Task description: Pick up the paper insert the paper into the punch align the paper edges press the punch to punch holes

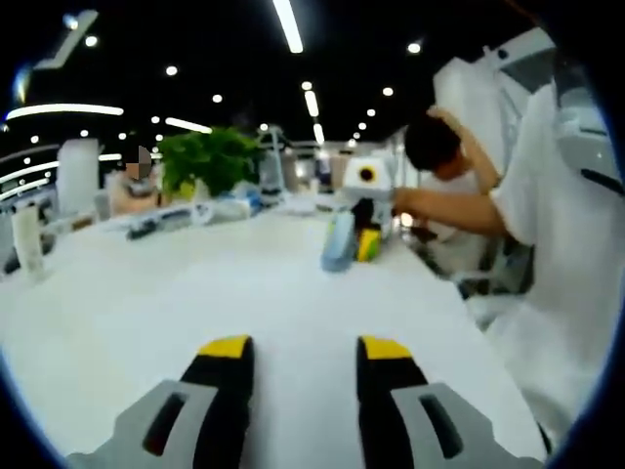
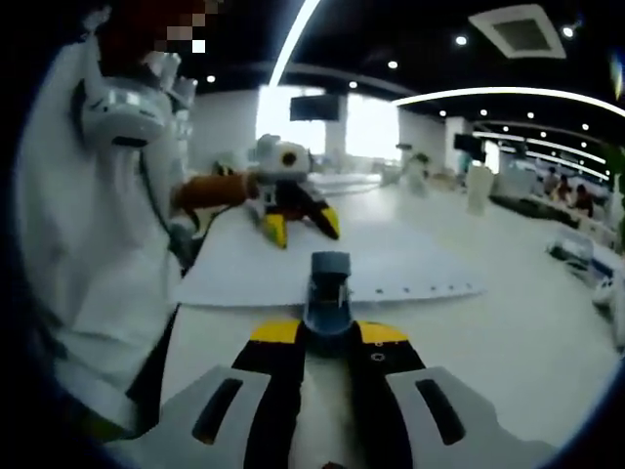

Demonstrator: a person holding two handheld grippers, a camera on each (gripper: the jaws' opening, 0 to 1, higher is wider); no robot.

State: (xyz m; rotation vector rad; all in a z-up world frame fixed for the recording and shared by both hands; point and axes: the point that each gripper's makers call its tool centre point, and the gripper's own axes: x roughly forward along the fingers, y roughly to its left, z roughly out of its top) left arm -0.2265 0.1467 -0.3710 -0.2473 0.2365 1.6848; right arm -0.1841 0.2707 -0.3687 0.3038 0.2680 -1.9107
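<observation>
A blue-grey hole punch (image 2: 328, 290) sits between the yellow-tipped jaws of my right gripper (image 2: 329, 333), which is shut on it. The punch rests on the near edge of a white paper sheet (image 2: 293, 264) lying flat on the table; a row of small holes (image 2: 420, 290) runs along that edge to the right. Beyond the sheet, my left gripper (image 2: 303, 227) hovers open with nothing in it. In the left gripper view its own jaws (image 1: 306, 350) stand apart over bare white table, and far ahead the right gripper (image 1: 355, 244) holds the punch (image 1: 339, 242).
A person in white stands beside the table (image 1: 547, 225) (image 2: 98, 244). A green plant (image 1: 207, 156), bottles and small clutter (image 1: 166, 220) line the table's far side. A white bottle (image 1: 29, 239) stands at the left. More items (image 2: 586, 256) sit at the table's right.
</observation>
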